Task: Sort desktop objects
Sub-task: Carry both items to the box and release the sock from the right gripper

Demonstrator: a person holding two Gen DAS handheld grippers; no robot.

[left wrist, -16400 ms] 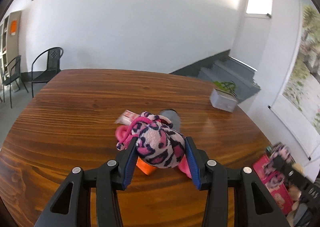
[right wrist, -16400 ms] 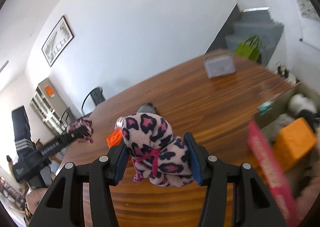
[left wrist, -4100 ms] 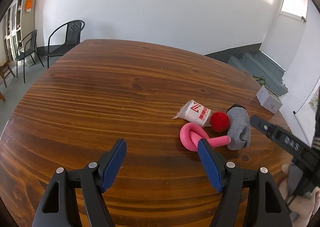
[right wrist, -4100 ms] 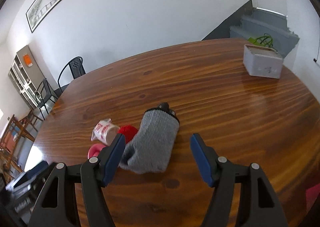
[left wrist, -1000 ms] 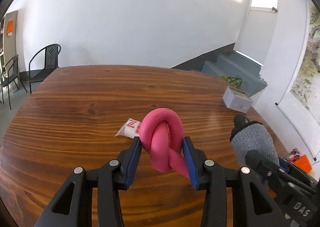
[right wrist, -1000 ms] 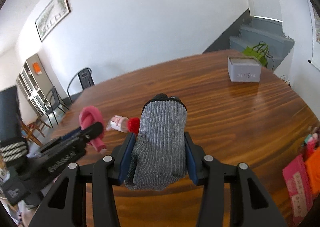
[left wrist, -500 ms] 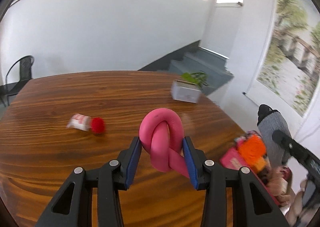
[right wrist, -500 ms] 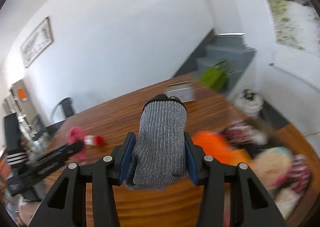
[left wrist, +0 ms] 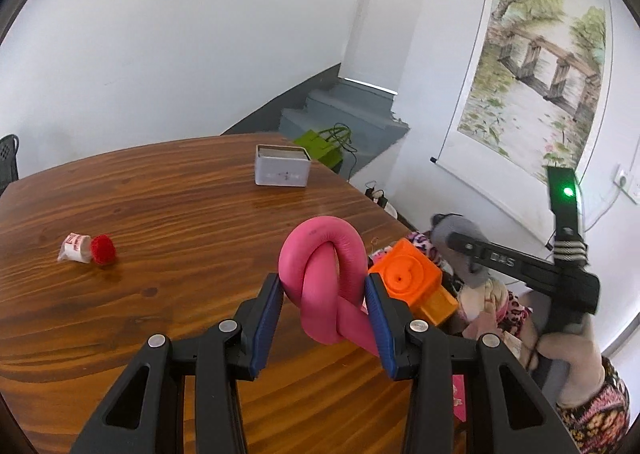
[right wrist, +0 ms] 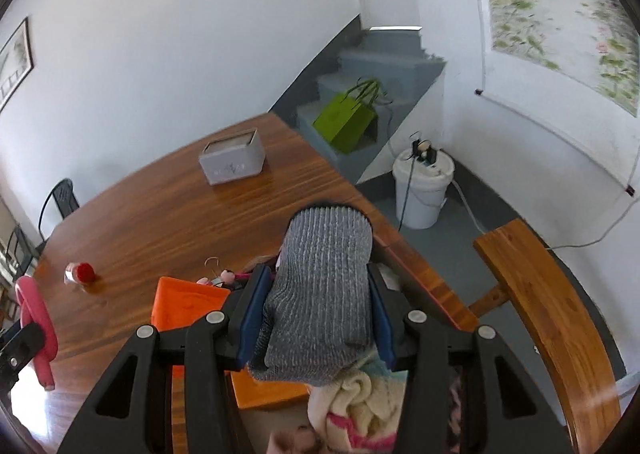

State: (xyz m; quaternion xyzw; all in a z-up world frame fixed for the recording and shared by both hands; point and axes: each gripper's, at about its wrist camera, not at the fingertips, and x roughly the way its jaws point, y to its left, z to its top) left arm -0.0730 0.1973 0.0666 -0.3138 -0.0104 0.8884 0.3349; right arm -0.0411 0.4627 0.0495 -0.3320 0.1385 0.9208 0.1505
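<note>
My left gripper (left wrist: 324, 294) clamped on a knotted pink tube (left wrist: 322, 274), my right gripper (right wrist: 316, 306) squeezing a grey knit sleeve (right wrist: 324, 290) (orange block (right wrist: 184, 304) beneath), wooden table (left wrist: 160, 214).

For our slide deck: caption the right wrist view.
Right hand-held gripper holds a grey knitted sleeve above a box of toys.

Both wrist views angled down over wooden table (left wrist: 160, 206) edge (close); share grey tin (right wrist: 232, 162).

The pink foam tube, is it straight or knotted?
Knotted: the pink foam tube loops over itself, clamped between the left gripper jaws.
</note>
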